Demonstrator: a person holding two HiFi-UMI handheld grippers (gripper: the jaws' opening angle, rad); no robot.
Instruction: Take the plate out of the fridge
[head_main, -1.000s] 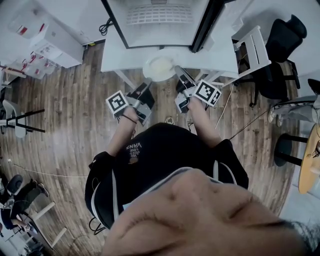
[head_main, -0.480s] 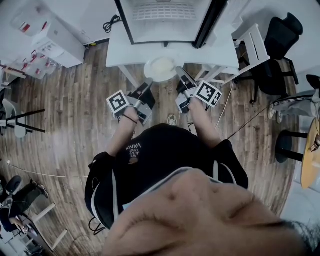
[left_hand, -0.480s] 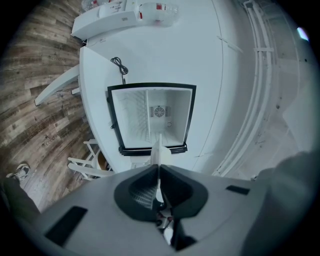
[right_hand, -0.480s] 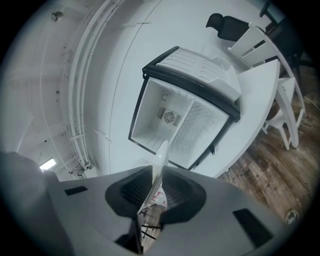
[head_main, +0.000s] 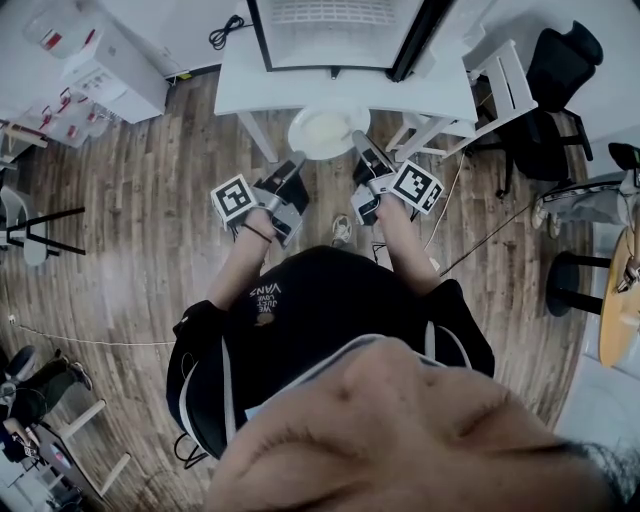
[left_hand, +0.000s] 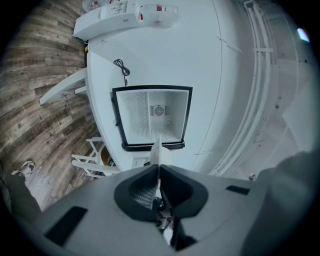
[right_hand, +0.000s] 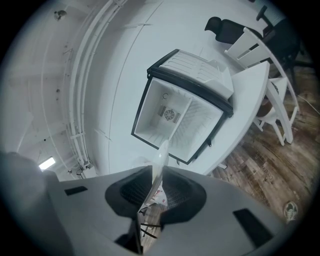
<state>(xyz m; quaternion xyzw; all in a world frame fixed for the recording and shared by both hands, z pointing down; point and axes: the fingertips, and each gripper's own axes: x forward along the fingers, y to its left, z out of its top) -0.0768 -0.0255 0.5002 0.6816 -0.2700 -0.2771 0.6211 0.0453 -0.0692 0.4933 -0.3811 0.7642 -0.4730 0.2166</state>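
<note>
**Plate held clear of the fridge by both grippers**

Plate (head_main: 328, 132) hangs in front of the open fridge (head_main: 335, 30), out past its doorway and over the front edge of the white table (head_main: 240, 92), partly above the wooden floor (head_main: 150, 230); it lies roughly flat, pale and round, gripped on opposite sides of its rim.

Left gripper (head_main: 296, 161) pinches the rim at the plate's left, its jaws nearly together on the thin edge; in the left gripper view the plate (left_hand: 156, 149) shows edge-on between the dark pads of the gripper (left_hand: 157, 170), with the fridge (left_hand: 152, 117) beyond.

Right gripper (head_main: 358, 141) clamps the rim at the plate's right, jaws narrow on it; in the right gripper view the edge (right_hand: 161, 152) runs up from the gripper (right_hand: 157, 175) towards the fridge (right_hand: 180, 117).

A white chair (head_main: 500, 85) stands by the table's right end; a shoe (head_main: 341, 229) rests on the floor between the person's forearms.
</note>
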